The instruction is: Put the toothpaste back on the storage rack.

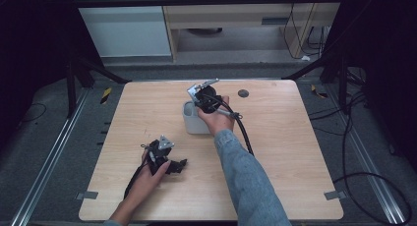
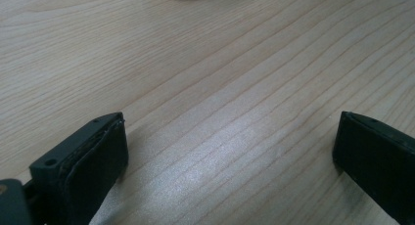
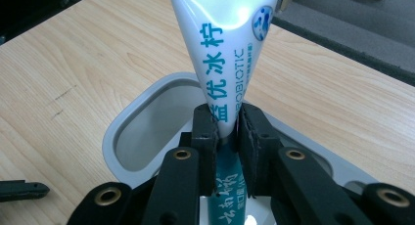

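**Tube held over the holder, not yet released**

The right gripper (image 3: 227,132) had its jaws clamped on a white toothpaste tube (image 3: 225,54), poised above the grey holder (image 3: 142,122). Seating and release apparently remained. The left gripper (image 2: 230,151), jaws spread and empty, rested on the table (image 1: 280,152).

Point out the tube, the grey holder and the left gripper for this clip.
tube (image 3: 222,63), right gripper view, on its white printed body.
grey holder (image 3: 125,124), right gripper view, on its near left rim.
left gripper (image 2: 230,151), left gripper view, midway between its open jaws.
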A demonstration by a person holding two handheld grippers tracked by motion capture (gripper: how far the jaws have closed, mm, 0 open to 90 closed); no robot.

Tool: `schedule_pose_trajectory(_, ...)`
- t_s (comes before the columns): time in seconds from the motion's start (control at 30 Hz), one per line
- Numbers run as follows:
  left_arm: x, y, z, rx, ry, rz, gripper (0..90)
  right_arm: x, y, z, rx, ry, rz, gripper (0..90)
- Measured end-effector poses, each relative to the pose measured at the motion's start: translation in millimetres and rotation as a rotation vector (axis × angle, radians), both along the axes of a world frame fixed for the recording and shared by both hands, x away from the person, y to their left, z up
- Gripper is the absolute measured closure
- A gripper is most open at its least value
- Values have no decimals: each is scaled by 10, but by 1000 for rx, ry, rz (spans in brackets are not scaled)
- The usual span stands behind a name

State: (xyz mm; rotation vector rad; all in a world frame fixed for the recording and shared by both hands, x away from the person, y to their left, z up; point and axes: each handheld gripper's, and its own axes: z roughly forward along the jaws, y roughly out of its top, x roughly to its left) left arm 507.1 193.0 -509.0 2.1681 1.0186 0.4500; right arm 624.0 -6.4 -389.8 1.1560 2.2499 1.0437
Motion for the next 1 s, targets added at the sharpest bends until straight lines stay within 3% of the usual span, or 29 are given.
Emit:
schedule_pose_trajectory(0.4, 0, 0, 0, 0, 0, 0, 0, -85, -80, 58, 14, 1, 18, 769)
schedule_pose_trajectory(1.0, 0, 0, 0, 0, 0, 0, 0, -280, -367, 260, 34, -27, 20, 773)
